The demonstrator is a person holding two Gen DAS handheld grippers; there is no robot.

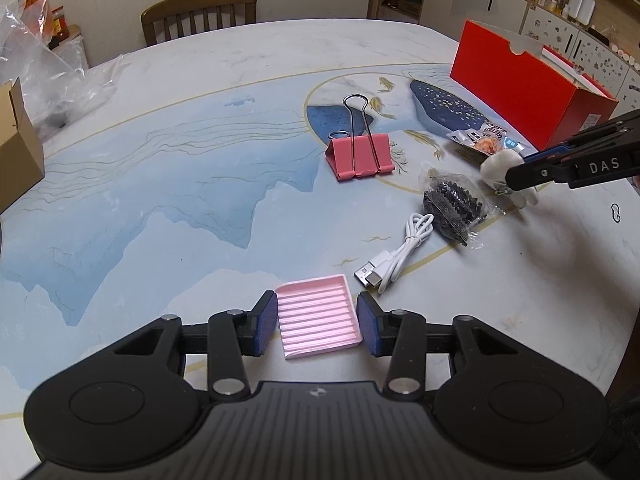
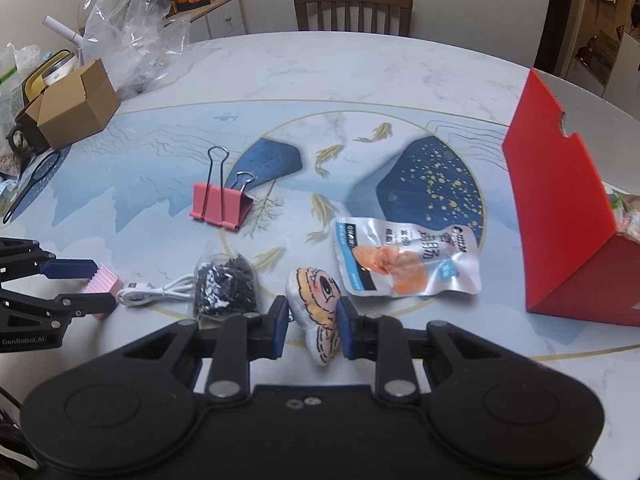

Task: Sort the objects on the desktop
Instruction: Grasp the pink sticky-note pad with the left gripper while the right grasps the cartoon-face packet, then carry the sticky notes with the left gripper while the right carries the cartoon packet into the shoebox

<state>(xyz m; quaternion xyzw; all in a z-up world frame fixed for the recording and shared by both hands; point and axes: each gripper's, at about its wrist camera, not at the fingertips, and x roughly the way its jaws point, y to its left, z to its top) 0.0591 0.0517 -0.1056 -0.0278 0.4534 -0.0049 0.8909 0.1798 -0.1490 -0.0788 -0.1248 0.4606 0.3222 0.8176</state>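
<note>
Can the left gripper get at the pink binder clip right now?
Probably not yet. The left gripper has its pads closed on the pink ridged tray, so it is occupied. The path itself looks free: bare table lies between it and the pink binder clip.

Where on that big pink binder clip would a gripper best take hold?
Probably on the pink binder clip body's two sloping faces, coming from above, fingers either side. It lies on the table with nothing close beside it; its thin wire handles would likely slip or swing.
</note>
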